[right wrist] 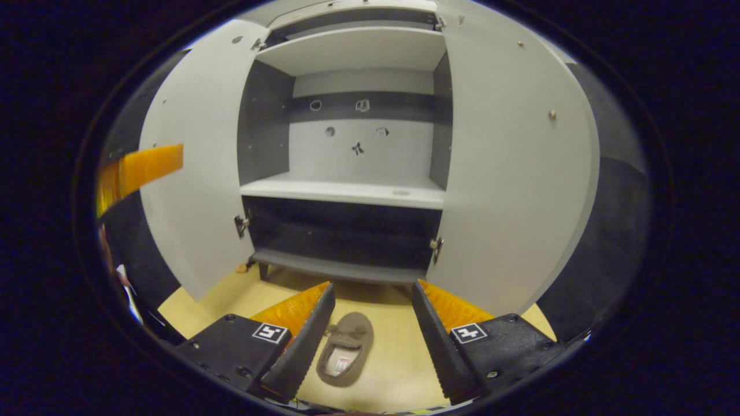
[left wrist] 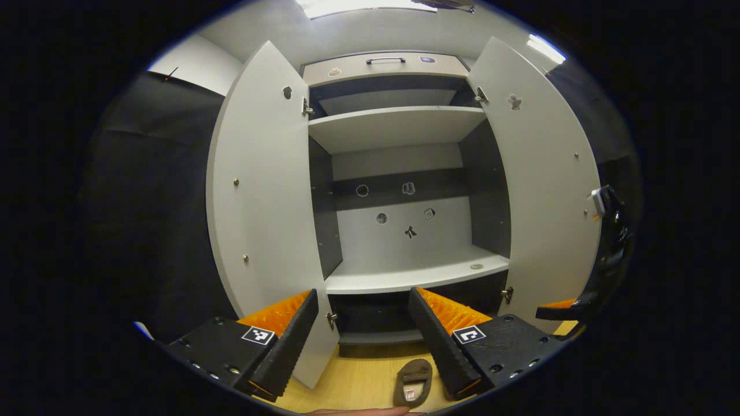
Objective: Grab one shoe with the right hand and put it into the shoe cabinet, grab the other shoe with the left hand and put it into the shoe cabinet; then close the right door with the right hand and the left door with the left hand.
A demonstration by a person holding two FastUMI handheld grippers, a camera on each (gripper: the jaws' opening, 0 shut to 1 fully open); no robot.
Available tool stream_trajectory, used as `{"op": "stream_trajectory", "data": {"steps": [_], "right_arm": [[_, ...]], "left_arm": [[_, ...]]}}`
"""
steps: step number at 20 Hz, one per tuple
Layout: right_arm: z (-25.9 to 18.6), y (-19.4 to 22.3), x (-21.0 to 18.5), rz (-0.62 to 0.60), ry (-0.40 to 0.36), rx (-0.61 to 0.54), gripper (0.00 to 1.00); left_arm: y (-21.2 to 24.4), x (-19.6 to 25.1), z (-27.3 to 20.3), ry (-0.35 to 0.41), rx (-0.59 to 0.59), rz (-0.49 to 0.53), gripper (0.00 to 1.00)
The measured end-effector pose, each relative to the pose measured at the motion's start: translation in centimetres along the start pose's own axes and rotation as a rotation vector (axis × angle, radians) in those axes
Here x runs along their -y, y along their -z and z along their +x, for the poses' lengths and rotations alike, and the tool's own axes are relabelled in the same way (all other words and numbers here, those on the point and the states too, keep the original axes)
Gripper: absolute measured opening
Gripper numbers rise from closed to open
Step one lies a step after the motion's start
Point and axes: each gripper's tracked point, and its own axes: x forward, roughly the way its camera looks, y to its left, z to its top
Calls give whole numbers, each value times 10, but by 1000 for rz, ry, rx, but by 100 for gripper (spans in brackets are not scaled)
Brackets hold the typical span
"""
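A brown slipper-like shoe (right wrist: 346,348) lies on the wooden floor in front of the shoe cabinet (right wrist: 347,190). It sits low between the fingers of my right gripper (right wrist: 370,335), which is open and not touching it. In the left gripper view a brown shoe (left wrist: 413,381) lies at the bottom edge, below my left gripper (left wrist: 364,341), which is open and holds nothing. Both white cabinet doors stand wide open: left door (left wrist: 260,185), right door (left wrist: 543,190). The middle shelf (left wrist: 416,274) is bare except for a small round mark.
An upper shelf (left wrist: 399,124) and a drawer with a dark handle (left wrist: 385,59) sit higher up. The dark bottom shelf (right wrist: 335,267) lies just above the floor (right wrist: 393,352). The other gripper (left wrist: 607,254) shows beside the right door. Black cloth walls flank the cabinet.
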Motion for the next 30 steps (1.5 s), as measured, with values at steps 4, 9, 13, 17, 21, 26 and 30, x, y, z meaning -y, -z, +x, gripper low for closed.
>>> {"op": "stream_trajectory", "data": {"steps": [4,9,13,17,21,26,30], "right_arm": [[24,94,-37,-69,-71,-161,89],[65,156,-54,-130,-72,-280,89],[109,171,-66,-96,-83,-346,86],[145,177,-50,-168,47,-348,65],[142,174,-47,-174,88,-348,27],[110,158,-38,-157,100,-332,8],[64,116,-15,-122,131,-293,8]], "left_arm": [[23,-1,2,29,-57,45,96],[48,-10,-2,31,-109,50,96],[61,-19,-3,24,-147,48,96],[68,-23,-2,24,-168,46,96],[71,-24,2,30,-172,42,96],[71,-16,9,59,-159,35,96],[72,-9,14,86,-133,34,96]]}}
